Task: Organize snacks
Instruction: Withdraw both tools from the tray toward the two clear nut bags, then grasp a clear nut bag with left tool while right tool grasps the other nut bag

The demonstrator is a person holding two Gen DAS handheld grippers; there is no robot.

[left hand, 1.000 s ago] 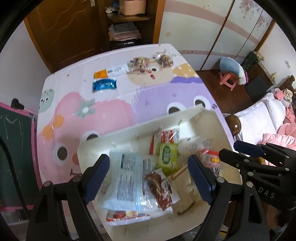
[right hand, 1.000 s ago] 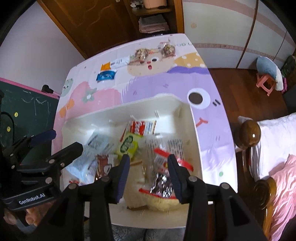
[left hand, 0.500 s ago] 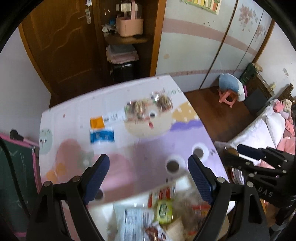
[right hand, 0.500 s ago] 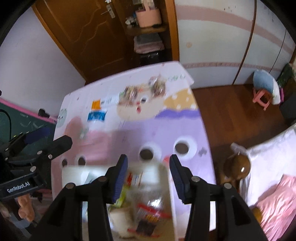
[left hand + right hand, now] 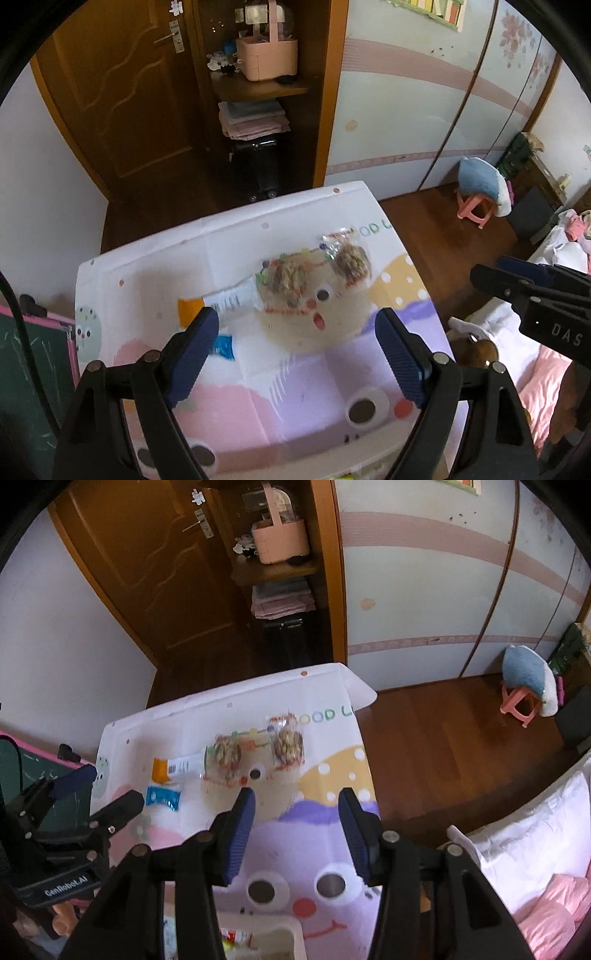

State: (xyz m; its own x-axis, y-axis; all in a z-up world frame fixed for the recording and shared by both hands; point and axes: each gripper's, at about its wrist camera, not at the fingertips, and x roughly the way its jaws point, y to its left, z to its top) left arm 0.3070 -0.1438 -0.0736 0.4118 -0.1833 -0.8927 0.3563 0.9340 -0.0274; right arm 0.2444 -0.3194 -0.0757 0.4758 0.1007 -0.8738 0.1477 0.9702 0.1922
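Loose snacks lie on the far part of the cartoon tablecloth (image 5: 295, 384): two clear packets of brown snacks (image 5: 282, 278) (image 5: 351, 260), a white and orange packet (image 5: 218, 302) and a blue packet (image 5: 223, 345). They also show in the right wrist view: clear packets (image 5: 223, 757) (image 5: 288, 746), white and orange packet (image 5: 173, 767), blue packet (image 5: 162, 796). My left gripper (image 5: 297, 360) is open and empty, above the table. My right gripper (image 5: 297, 836) is open and empty. The white snack box (image 5: 284, 939) shows at the bottom edge.
Beyond the table stand a wooden door (image 5: 122, 96) and a shelf with a pink basket (image 5: 266, 55). A pink stool with a blue cushion (image 5: 480, 192) stands on the wood floor at the right. A bed (image 5: 532, 849) is at the right, a chalkboard (image 5: 33, 369) at the left.
Both grippers have lifted and tilted up from the snack box toward the far end of the table. The box has dropped out of the left view. Both stay open.
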